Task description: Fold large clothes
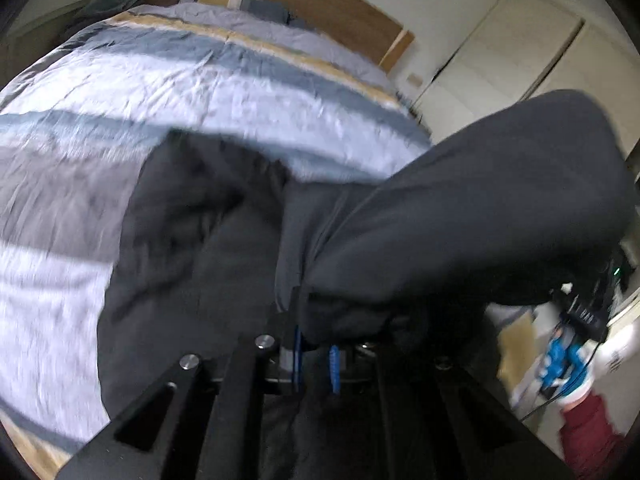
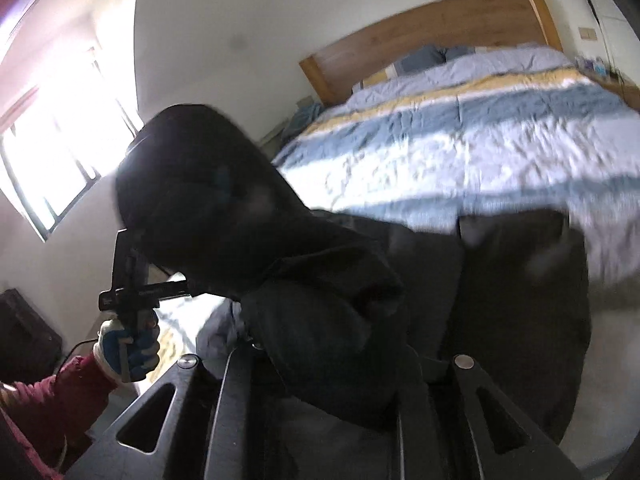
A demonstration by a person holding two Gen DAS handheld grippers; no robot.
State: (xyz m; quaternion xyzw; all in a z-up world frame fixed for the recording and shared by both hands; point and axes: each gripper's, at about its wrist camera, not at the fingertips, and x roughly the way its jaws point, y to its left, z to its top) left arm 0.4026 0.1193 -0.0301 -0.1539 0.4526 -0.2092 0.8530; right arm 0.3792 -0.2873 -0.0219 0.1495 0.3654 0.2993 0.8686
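Both wrist views face the bed (image 1: 240,92) closely, from opposite sides.

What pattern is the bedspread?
The bedspread has broad stripes: pale lavender-white, blue-grey and a narrow yellow band. Clearest in the right wrist view.

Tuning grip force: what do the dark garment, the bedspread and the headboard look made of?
Dark garment: soft matte knit, likely fleece or jersey; it drapes in thick rounded folds, no sheen. Bedspread: thin woven cotton, crinkled and matte, striped blue, white and tan. Headboard: wood or wood veneer, smooth satin finish; too blurred to confirm grain.
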